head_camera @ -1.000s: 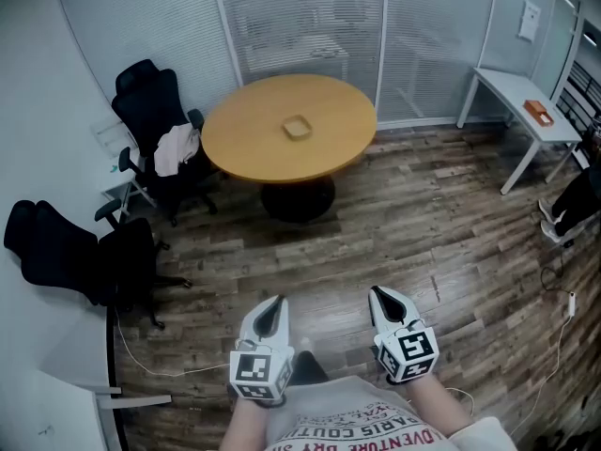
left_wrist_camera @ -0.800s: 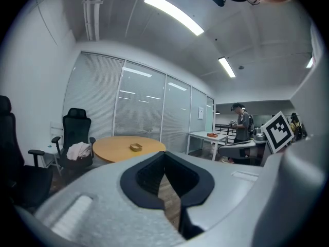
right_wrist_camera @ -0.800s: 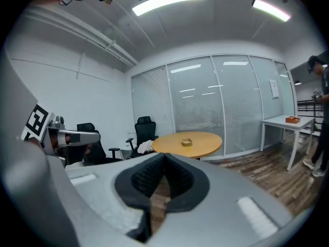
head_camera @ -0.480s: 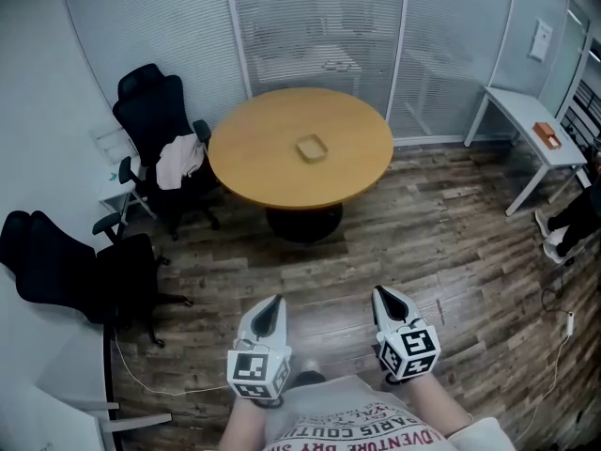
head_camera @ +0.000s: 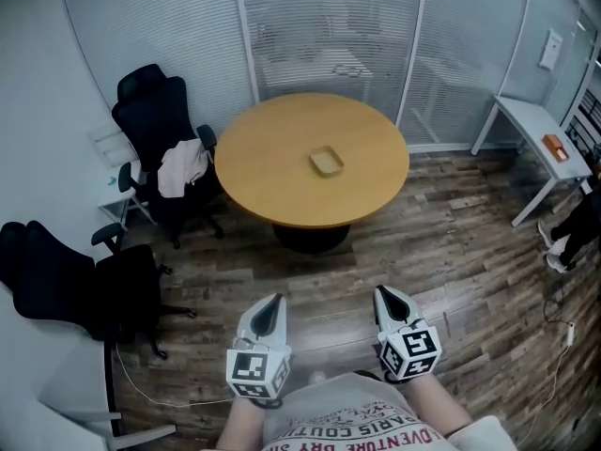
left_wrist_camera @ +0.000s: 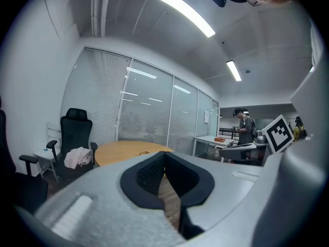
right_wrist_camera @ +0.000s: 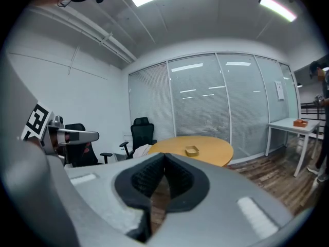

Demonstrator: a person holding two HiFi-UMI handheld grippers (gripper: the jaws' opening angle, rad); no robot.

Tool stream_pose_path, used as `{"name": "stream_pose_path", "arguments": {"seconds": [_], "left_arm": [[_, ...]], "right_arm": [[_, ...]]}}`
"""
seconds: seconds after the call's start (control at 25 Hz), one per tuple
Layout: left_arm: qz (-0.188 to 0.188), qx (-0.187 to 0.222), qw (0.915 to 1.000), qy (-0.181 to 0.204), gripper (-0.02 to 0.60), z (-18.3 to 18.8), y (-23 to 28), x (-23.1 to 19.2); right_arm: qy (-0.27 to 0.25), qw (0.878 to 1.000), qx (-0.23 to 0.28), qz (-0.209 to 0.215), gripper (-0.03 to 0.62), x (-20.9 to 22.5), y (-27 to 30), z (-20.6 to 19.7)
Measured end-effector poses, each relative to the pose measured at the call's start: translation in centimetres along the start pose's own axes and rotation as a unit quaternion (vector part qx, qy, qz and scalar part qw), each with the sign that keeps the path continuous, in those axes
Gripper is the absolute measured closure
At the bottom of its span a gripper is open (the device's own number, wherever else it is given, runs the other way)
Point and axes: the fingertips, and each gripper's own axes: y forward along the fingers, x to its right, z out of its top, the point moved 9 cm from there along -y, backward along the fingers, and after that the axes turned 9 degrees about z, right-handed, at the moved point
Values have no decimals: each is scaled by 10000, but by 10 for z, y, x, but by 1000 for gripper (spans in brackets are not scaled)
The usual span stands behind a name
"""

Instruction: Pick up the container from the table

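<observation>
The container [head_camera: 326, 162] is a small tan open tray lying near the middle of the round wooden table [head_camera: 272, 186], well ahead of me. Both grippers are held low in front of my body, over the wood floor and far short of the table. My left gripper [head_camera: 270, 306] is shut with nothing in it, and my right gripper [head_camera: 386, 297] is shut and empty too. In the left gripper view the container [left_wrist_camera: 144, 152] shows small on the table [left_wrist_camera: 118, 152] beyond the closed left gripper [left_wrist_camera: 164, 156]. In the right gripper view the container [right_wrist_camera: 192, 150] sits above the closed right gripper [right_wrist_camera: 164, 158].
A black office chair [head_camera: 150, 111] with a pale cloth [head_camera: 184, 163] stands left of the table; another black chair [head_camera: 80, 275] is nearer at left. A white desk [head_camera: 535, 120] with an orange item [head_camera: 556, 146] is at right. Glass walls stand behind. A person [left_wrist_camera: 245, 128] stands by the desk.
The table and container have come nearer and shifted down and right in the head view. Both grippers keep their place in front of my body, still shut.
</observation>
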Motion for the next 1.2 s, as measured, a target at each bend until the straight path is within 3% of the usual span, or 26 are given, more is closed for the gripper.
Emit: {"name": "stream_pose_path", "arguments": {"seconds": [0.24, 0.52, 1.2], "left_arm": [[-37, -159, 9999, -5, 575, -2, 43, -12], [145, -166, 9997, 50, 575, 1, 109, -22], [693, -97, 9975, -52, 575, 54, 356, -1]], "right_arm": [[-7, 10000, -22, 55, 591, 17, 40, 4], [-10, 9998, 147, 118, 591, 66, 97, 12], [-15, 9971, 28, 755, 591, 268, 274, 87]]}}
